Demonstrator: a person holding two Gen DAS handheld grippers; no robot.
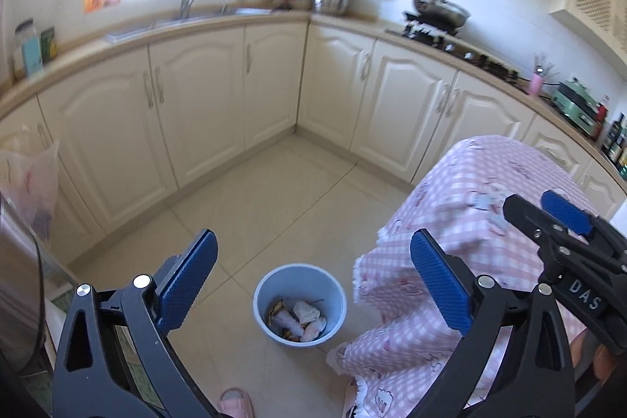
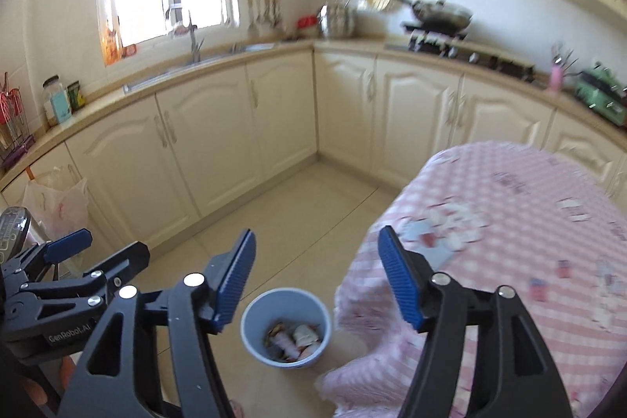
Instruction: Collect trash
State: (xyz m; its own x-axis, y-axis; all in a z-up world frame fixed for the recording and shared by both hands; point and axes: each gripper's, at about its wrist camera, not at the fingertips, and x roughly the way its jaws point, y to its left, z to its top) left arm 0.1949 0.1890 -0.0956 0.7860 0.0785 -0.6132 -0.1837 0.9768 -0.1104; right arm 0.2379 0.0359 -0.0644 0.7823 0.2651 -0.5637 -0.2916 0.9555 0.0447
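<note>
Above a kitchen floor: left gripper (image 1: 313, 269) and right gripper (image 2: 315, 269), both spread and empty. Below, near the pink checked tablecloth (image 1: 462, 206), a blue bin (image 1: 299, 304) holding crumpled trash (image 1: 301, 318).

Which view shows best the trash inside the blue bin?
The left wrist view. There the bin is seen from more overhead and sharper, so the crumpled white trash and some yellow scraps are clear. In the right wrist view the bin is smaller and its near wall hides part of the contents.
</note>
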